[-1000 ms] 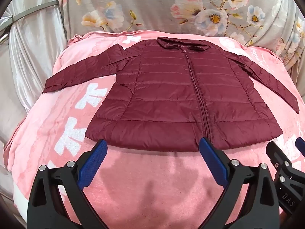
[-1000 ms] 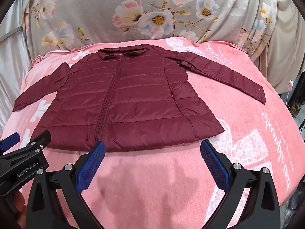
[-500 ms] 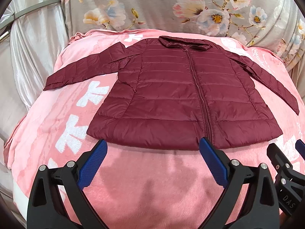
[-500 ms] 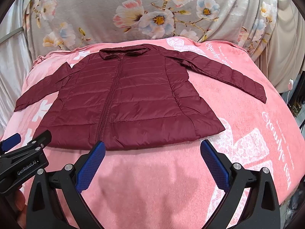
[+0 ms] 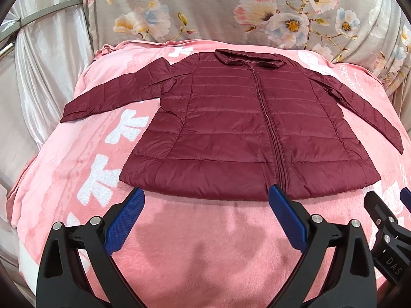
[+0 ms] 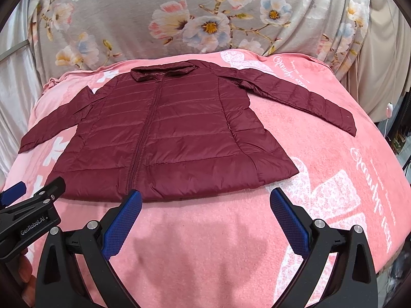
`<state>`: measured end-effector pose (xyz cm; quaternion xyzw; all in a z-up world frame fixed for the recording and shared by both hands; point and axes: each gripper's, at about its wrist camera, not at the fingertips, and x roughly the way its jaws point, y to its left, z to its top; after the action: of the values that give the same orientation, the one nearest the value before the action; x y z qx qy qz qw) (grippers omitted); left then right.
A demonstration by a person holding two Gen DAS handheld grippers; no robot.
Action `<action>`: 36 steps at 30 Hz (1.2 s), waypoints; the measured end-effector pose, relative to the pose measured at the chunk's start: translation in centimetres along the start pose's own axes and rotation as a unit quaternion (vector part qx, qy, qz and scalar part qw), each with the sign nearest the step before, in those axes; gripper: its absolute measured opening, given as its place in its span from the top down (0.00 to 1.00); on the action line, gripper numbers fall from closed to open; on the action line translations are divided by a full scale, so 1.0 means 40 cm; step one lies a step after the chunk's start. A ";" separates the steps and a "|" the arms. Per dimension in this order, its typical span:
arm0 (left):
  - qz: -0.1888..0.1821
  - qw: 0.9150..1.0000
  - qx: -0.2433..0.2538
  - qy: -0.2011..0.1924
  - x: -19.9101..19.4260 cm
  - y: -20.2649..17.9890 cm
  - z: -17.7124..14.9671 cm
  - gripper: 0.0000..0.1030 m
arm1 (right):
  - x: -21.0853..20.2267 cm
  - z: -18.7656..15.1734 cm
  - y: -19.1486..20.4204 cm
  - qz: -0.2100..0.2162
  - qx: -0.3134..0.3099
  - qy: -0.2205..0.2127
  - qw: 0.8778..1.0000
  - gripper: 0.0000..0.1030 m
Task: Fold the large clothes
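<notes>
A maroon quilted puffer jacket (image 5: pixel 231 128) (image 6: pixel 164 133) lies flat and zipped on a pink blanket, collar at the far side and both sleeves spread outwards. My left gripper (image 5: pixel 205 200) hovers open just in front of the hem, near the zipper's bottom end, holding nothing. My right gripper (image 6: pixel 205 202) is open too, in front of the hem's right half, and holds nothing. Each gripper shows at the edge of the other's view: the right gripper (image 5: pixel 385 231) and the left gripper (image 6: pixel 28 220).
The pink blanket (image 5: pixel 205 251) (image 6: pixel 334 179) with white print covers the bed. Behind it hangs a grey floral cloth (image 5: pixel 231 7) (image 6: pixel 179 12). Silvery fabric (image 5: pixel 43 64) drapes at the left. A white cable (image 6: pixel 388 118) hangs off the right side.
Both views have shifted slightly, so the jacket sits a little lower and nearer in frame. The jacket itself has not moved and both grippers stay open.
</notes>
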<state>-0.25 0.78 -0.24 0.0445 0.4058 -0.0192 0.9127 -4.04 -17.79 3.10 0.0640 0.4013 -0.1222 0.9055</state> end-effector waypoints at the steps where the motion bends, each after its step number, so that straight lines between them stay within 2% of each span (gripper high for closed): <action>1: 0.001 1.000 0.000 0.000 0.000 0.000 0.000 0.08 | -0.002 -0.001 0.001 0.000 0.000 0.000 1.000 0.05; 21: 0.011 1.000 -0.010 0.000 -0.021 0.035 0.003 0.08 | -0.009 0.004 0.013 0.010 -0.011 -0.001 1.000 0.05; 36: 0.025 0.999 -0.031 -0.001 -0.035 0.085 -0.002 0.08 | -0.019 0.015 0.066 0.039 -0.033 -0.005 0.999 0.05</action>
<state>-1.01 4.17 0.98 0.0256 0.4037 0.0159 0.9144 -3.37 -15.25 4.11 0.0486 0.3975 -0.0740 0.9133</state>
